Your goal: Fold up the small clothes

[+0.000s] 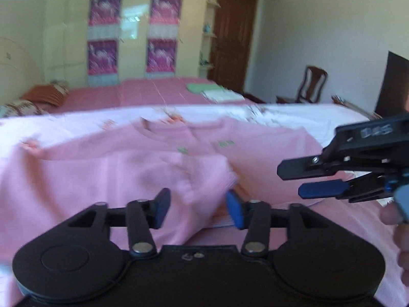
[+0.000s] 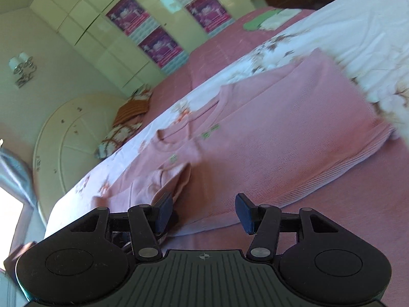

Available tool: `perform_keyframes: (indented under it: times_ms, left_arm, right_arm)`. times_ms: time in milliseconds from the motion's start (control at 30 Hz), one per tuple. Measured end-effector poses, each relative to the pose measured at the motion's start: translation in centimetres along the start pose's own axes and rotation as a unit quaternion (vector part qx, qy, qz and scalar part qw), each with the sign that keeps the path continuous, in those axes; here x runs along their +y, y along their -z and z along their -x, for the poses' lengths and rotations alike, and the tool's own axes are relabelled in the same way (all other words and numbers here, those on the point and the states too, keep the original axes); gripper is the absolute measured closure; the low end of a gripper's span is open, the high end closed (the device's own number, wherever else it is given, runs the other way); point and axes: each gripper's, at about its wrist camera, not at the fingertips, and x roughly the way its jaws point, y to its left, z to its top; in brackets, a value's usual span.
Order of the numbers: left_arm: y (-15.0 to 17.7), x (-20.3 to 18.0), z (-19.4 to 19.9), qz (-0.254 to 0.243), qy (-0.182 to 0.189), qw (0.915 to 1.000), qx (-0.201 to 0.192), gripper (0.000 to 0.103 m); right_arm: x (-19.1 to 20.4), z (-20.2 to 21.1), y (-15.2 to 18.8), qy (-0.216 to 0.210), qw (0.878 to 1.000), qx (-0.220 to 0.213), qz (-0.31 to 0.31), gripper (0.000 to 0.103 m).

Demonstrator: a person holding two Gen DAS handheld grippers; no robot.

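1. The pink sweater (image 1: pixel 158 158) lies spread on the bed's white floral sheet (image 1: pixel 294 115), one sleeve folded across its front.
2. The left gripper (image 1: pixel 198 208) hovers over that sleeve, jaws apart, gripping nothing.
3. The right gripper (image 2: pixel 203 211) hangs over the hem, jaws apart and empty.

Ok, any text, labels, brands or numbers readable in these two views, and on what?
None can be read.
Green marks on the pink sweater: blurred, unreadable.
White marking on the right tool's body, seen in the left wrist view: blurred, unreadable.
Purple panels on the wardrobe: pale shapes only, too blurred to tell whether they carry text.
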Motion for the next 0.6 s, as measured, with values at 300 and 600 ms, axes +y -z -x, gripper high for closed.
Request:
perform_keyframes:
  times_ms: [300, 600]
  left_arm:
    - [3.9, 12.4, 6.8, 0.076, -0.158, 0.9835, 0.042, 0.051]
    - [4.2, 14.1, 5.2, 0.096, -0.151, 0.9827, 0.046, 0.05]
  right_arm:
    - [1.9, -4.7, 1.8, -0.004, 0.999, 0.041, 0.015, 0.049]
    - [5.5, -7.2, 2.4, 0.041, 0.99, 0.064, 0.116, 0.083]
